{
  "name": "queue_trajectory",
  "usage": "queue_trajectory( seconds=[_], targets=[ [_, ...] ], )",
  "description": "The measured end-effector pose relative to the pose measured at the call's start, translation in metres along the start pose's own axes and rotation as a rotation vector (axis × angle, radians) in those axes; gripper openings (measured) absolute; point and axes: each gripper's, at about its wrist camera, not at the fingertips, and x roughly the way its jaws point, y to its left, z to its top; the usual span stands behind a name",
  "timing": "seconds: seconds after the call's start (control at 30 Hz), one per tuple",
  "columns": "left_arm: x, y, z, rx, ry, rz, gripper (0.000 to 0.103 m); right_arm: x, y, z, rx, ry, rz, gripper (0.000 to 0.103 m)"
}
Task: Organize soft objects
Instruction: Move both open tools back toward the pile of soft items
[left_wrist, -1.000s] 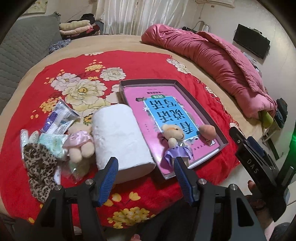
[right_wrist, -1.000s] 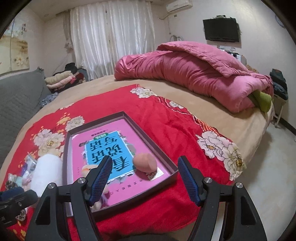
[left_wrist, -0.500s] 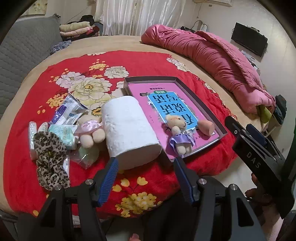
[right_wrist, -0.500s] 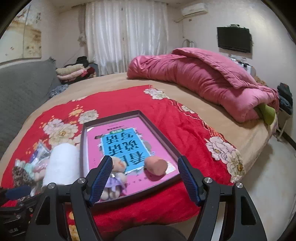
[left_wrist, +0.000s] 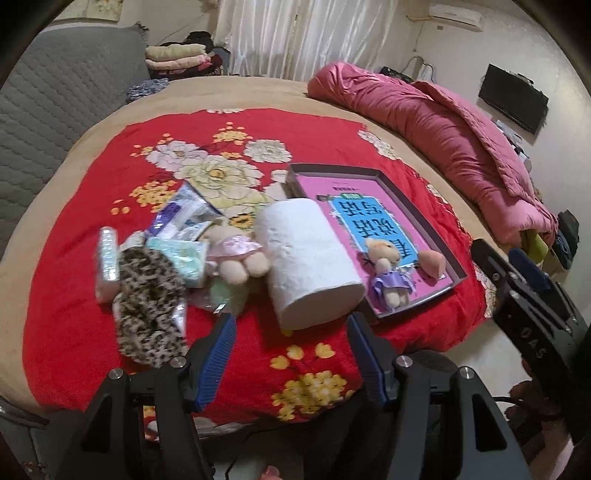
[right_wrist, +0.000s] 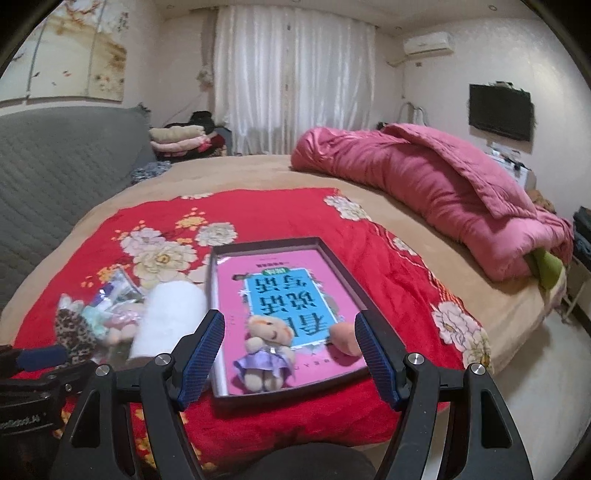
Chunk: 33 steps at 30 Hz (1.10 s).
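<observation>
So progress check: I'd call this maybe a quarter done. The shallow dark tray (right_wrist: 334, 258) with the pink book cover lining it already has two soft things in it, the teddy in the purple dress (right_wrist: 267, 350) and a peach-coloured squishy blob (right_wrist: 343, 338), could be a makeup sponge, hard to say. In the right wrist view the teddy sits right between the right gripper (right_wrist: 290, 360) fingers and just ahead of them, and the blob is tucked just inside the right-hand finger.

Everything else is outside the tray on the red floral blanket (left_wrist: 229, 140). The big white paper roll (left_wrist: 308, 258) lies straight ahead of the left gripper (left_wrist: 290, 350), centred between its fingers and touching the tray's near-left edge. Beyond the left-hand finger there's the pile: teddy in a pink dress (left_wrist: 236, 254), a leopard-print fabric piece (left_wrist: 147, 295), and some tissue packets (left_wrist: 181, 221) and plastic-wrapped bits I can't identify.

Both grippers are spread wide and holding nothing, hovering off the near edge of the bed.

My guess is the roll or the pink teddy goes next, since the left one is lined up on the roll.
</observation>
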Motion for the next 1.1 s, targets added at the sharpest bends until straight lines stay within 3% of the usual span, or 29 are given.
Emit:
queue_trajectory(
  seconds=[0.43,0.8,1.1],
  targets=[
    [-0.025,0.052,-0.005,-0.100,-0.053,0.044,0.062,-0.032,0.050,0.012,-0.097,-0.040,0.127,0.074],
    [-0.028,0.098,-0.010,-0.185,-0.074,0.074,0.062,-0.034,0.097,0.004,-0.189,-0.012,0.232,0.074],
    [-0.007,0.127,-0.015,-0.269,-0.007,0.041,0.062,-0.018,0.129,-0.004,-0.234,0.043,0.323,0.074]
  ],
)
